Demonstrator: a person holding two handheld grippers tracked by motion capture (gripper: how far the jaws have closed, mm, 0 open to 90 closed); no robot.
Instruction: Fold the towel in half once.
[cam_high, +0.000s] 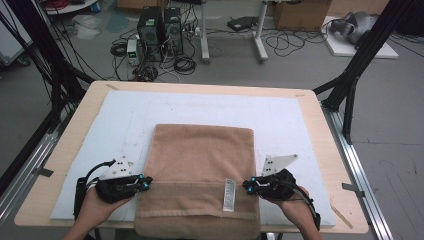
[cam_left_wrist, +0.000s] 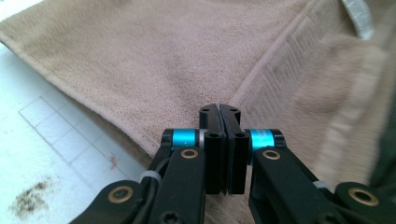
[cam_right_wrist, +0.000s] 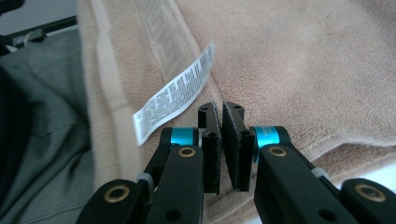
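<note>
Even, bright overhead light; soft, faint shadows. High view slightly soft, low in detail. Both gripper views sharp at jaws, towel (cam_left_wrist: 140, 60) blurring toward right and near edges.

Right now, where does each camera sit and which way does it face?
High view: above the person's side, facing forward-down; tan terry towel, left tool, right tool.
Left gripper view: on left tool, along its shut jaws onto towel edge.
Right gripper view: on right tool, along shut jaws toward white printed label.
All share the towel.
</note>
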